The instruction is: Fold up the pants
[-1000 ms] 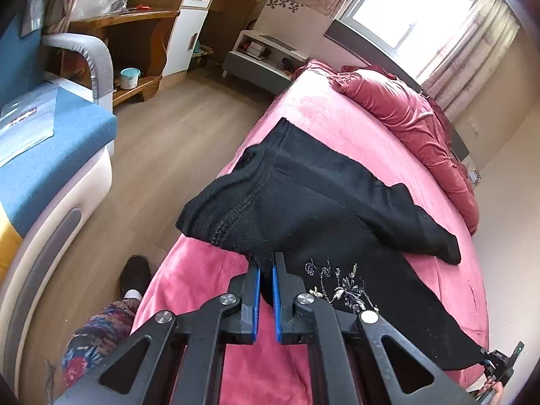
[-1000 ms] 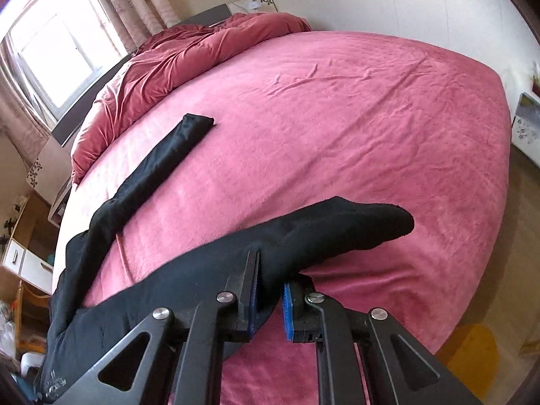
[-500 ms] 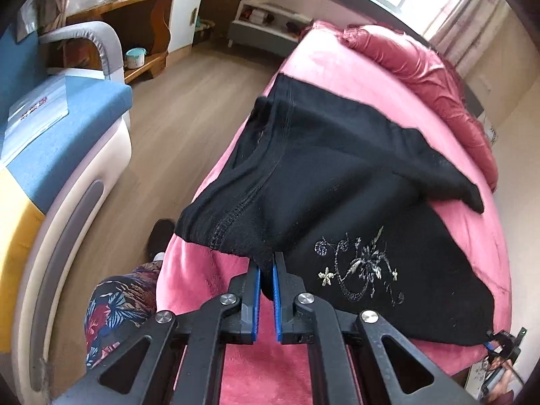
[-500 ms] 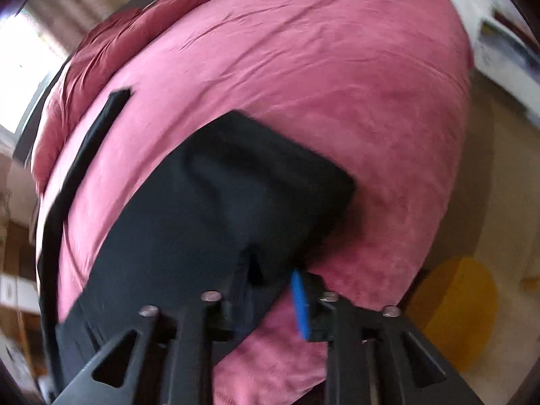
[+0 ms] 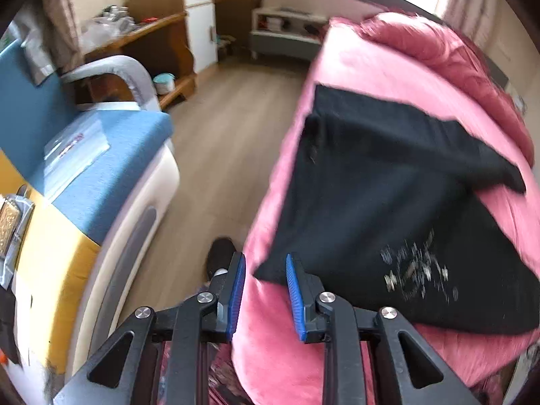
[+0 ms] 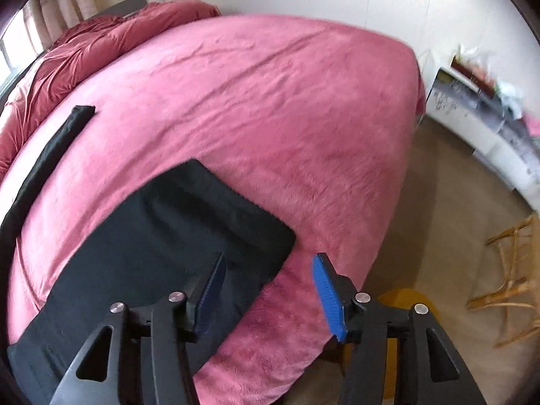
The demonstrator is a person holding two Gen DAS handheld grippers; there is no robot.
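Both claws opening over black pants spread on the pink bed.

We see our left claw (image 5: 263, 276) with its jaws parting to a narrow gap; a corner of the black pants (image 5: 388, 202) reaches just ahead of the blue pads (image 5: 293, 290), with no cloth pinched between them. The pants spread ahead and to the right of this claw on the bed (image 5: 364, 67), a pale embroidered patch to its right. To the left of the claw lie the wood floor (image 5: 222, 141) and a blue-cushioned seat (image 5: 101, 168). Our right claw (image 6: 266, 270) is opening wider; a folded edge of the pants (image 6: 175, 229) lies under its left finger and in the gap, untouched by the right pad, with bare bedspread (image 6: 270, 101) ahead.
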